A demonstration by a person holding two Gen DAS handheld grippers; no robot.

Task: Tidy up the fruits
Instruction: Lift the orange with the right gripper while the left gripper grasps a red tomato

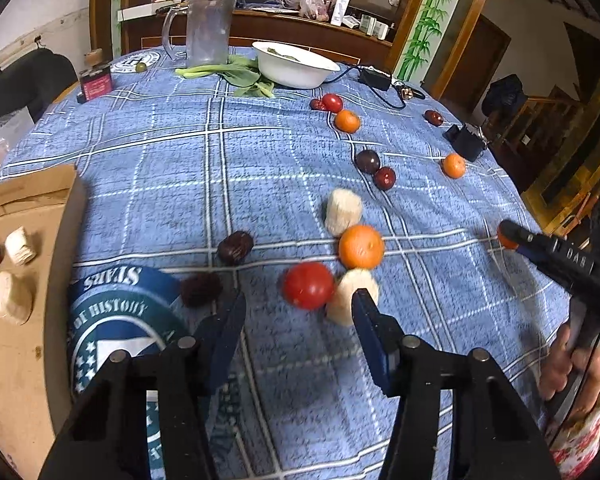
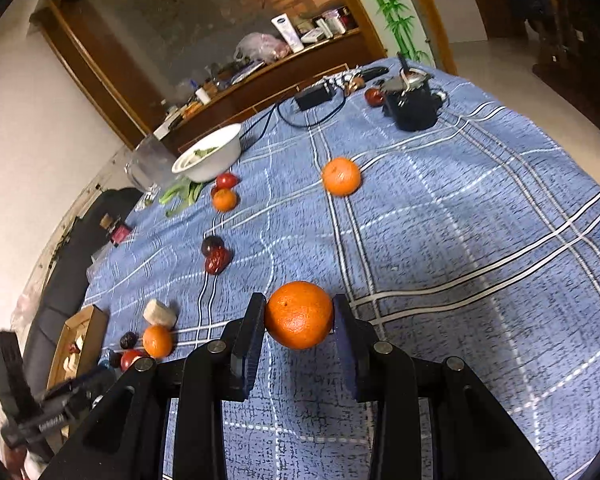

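Orange [image 2: 299, 314] pinched between right gripper [image 2: 299, 322] pads, held just off the tablecloth [image 2: 460, 240] by the look of it — round, slick skin, so could squirt out fwd if squeeze eases or wrist jerks. Left gripper [image 1: 300, 312] wide open & empty, tomato [image 1: 308, 285] just ahead btwn the tips, white chunk [image 1: 350, 294] touching the right tip; risks nudging the chunk or rolling the tomato away, or grabbing both at once.

Readable text we find

We read "STARS" and "OF HISTORY" on the near-left tablecloth emblem [image 1: 116, 312], and "DAB" on the right gripper [image 1: 508, 236].
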